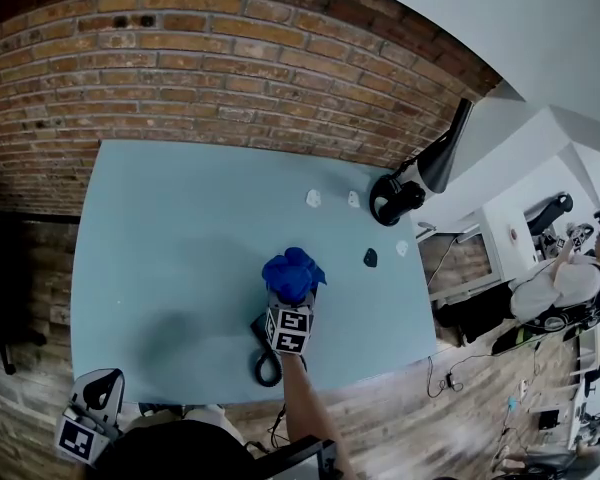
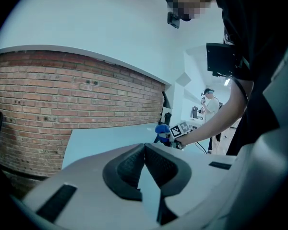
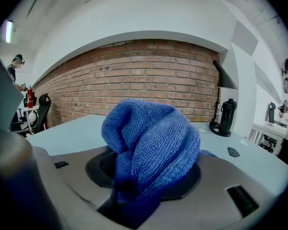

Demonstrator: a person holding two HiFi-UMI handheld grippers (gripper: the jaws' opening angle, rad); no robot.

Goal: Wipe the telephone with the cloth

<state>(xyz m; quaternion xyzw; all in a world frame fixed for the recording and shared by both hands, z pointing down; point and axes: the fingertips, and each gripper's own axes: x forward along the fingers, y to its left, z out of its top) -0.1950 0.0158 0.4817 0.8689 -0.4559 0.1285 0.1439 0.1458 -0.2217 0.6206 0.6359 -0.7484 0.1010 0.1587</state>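
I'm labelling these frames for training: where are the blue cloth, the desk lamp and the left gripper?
blue cloth [image 3: 151, 143]: right gripper view, its bunched middle.
desk lamp [image 1: 390, 203]: head view, its round base.
left gripper [image 2: 144, 148]: left gripper view, between its fingertips.

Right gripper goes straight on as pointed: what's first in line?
Probably the brick wall: the right gripper, shut on the blue cloth, points across bare table. The cloth hides dead centre.

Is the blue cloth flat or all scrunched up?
Scrunched up. The blue cloth bulges in a lump, pinched in the right gripper's jaws.
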